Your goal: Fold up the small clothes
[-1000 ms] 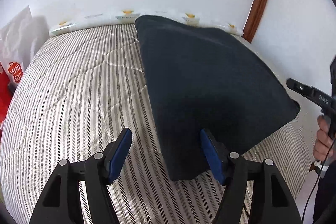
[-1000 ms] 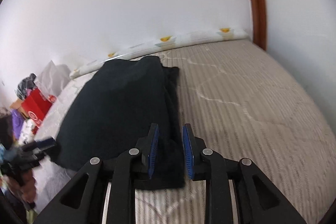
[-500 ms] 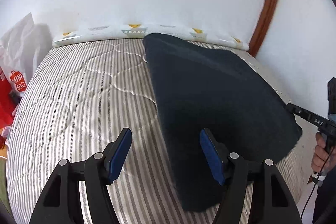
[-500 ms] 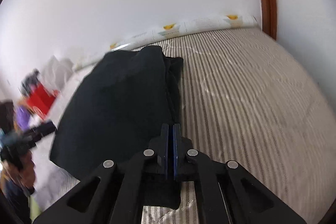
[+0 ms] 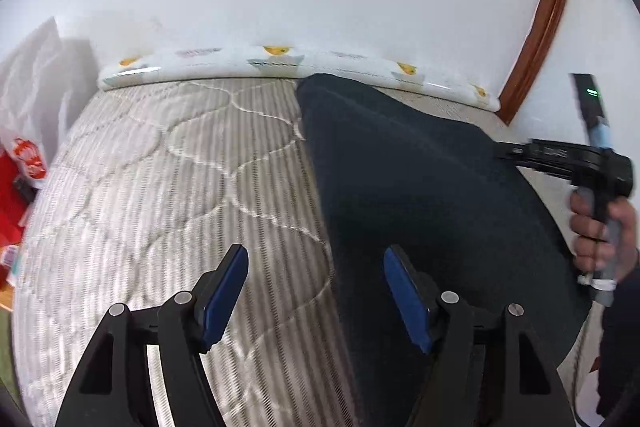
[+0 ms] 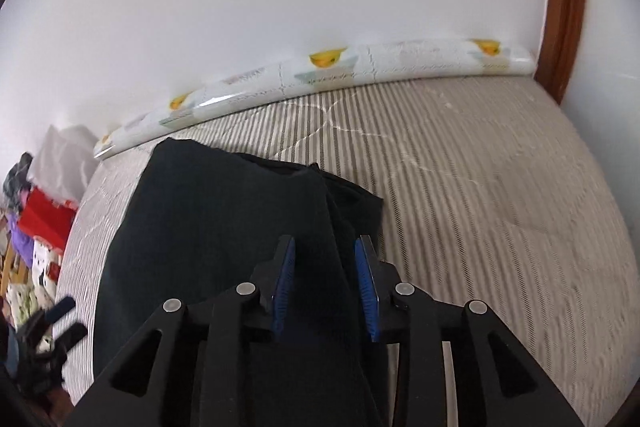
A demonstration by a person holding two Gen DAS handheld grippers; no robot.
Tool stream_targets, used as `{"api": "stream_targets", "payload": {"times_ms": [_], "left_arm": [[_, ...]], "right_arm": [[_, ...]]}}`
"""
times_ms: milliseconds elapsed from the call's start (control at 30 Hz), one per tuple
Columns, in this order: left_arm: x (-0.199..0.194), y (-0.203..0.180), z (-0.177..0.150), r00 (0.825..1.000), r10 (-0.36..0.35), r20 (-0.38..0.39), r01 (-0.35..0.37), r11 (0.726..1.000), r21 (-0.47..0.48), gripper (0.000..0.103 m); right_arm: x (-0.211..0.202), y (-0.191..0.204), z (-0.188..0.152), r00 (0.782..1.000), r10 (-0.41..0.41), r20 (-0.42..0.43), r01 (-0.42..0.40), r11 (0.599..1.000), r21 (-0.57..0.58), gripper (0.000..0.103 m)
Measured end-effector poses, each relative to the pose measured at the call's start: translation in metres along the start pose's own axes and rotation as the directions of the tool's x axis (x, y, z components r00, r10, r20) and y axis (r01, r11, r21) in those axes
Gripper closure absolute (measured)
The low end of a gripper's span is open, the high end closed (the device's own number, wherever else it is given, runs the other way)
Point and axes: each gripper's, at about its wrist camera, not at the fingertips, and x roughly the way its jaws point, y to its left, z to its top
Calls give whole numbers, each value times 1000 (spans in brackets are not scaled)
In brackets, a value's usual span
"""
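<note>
A dark navy garment lies folded flat on the striped mattress. My left gripper hovers open over the garment's left edge, its jaws spreading a touch wider; the right pad is above the cloth and the left pad above bare mattress. My right gripper hangs over the garment, jaws opening, with a raised fold of the cloth running under the gap and nothing pinched. In the left wrist view that right gripper reaches over the garment's right edge, held by a hand.
A rolled printed pad lines the mattress's far edge against the white wall. A brown door frame stands at the right. Red and white bags and other clutter sit off the left side. The left gripper shows blurred.
The right gripper shut empty half a second ago, then opened while sweeping in over the garment. The left gripper shifted, so the garment's near corner now runs beneath it.
</note>
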Motion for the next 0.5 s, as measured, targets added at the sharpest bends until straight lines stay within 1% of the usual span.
{"api": "stream_targets", "payload": {"times_ms": [67,133,200,233,267,300,333,400,433,500], "left_arm": [[7,-4,0,1000,-4,4,3,1000,21,34],[10,-7,0,1000,-1,10,1,999,45,34],[12,-8,1,1000,-2,12,1,998,58,34],[12,-8,2,1000,-5,12,4,998,58,34],[13,-8,3,1000,-10,9,9,998,56,34],[15,-9,4,1000,-8,4,8,998,58,34],[15,-10,5,1000,-6,2,6,998,59,34],[16,-11,5,1000,1,2,-1,998,58,34],[15,-11,5,1000,3,2,-3,998,59,34],[15,-11,4,1000,10,3,-10,998,58,34]], "right_arm": [[14,2,5,1000,20,-17,-19,1000,20,73],[26,3,10,999,33,-26,-32,999,33,92],[21,0,11,997,67,23,-67,998,20,95],[15,-5,10,994,78,72,-79,997,16,96],[13,-10,9,993,75,88,-78,997,27,96],[14,-17,9,994,68,89,-73,996,51,101],[18,-23,10,996,45,78,-51,995,82,101],[24,-30,11,996,77,49,-83,989,121,100],[21,-29,11,996,79,50,-85,989,119,100],[11,-20,9,996,57,70,-62,996,68,98]]}}
